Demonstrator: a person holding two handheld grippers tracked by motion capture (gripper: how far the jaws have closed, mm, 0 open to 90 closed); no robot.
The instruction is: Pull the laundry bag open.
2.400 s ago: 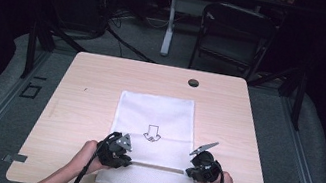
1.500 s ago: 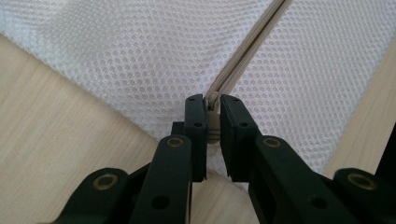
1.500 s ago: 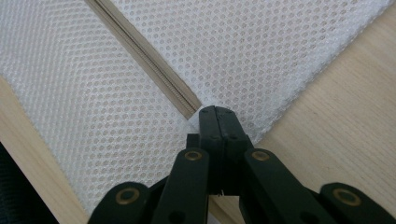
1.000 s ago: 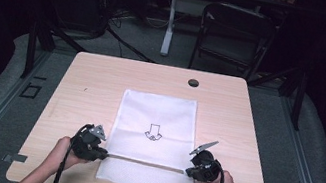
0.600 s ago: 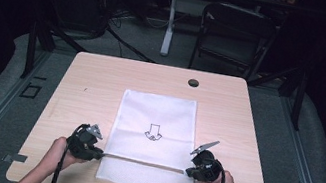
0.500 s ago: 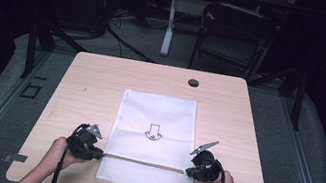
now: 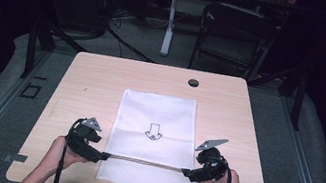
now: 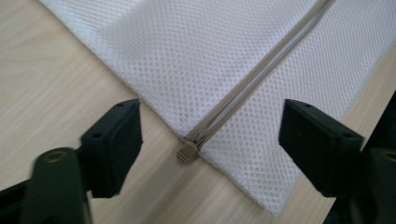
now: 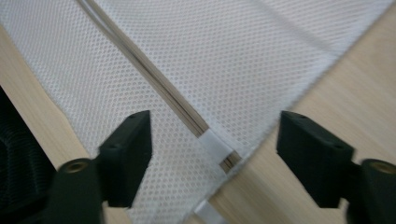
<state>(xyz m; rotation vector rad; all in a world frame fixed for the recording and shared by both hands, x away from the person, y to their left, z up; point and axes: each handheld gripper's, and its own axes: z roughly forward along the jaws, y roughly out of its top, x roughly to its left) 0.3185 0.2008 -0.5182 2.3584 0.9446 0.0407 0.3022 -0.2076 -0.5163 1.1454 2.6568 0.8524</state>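
While lying flat on the wooden table (image 7: pixel 102 81), toward its near edge, with a black arrow print facing up: white mesh bag (image 7: pixel 156 116), its beige zipper (image 8: pixel 261 70) running across between both hands. Hovering at the bag's left edge with jaws just having sprung apart, gripping nothing: left gripper (image 8: pixel 210 140), the zipper pull (image 8: pixel 187 151) sitting free between them. Doing likewise at the right edge, jaws just having opened wide over the zipper's white end tab (image 9: pixel 217 144): right gripper (image 9: pixel 212 135).
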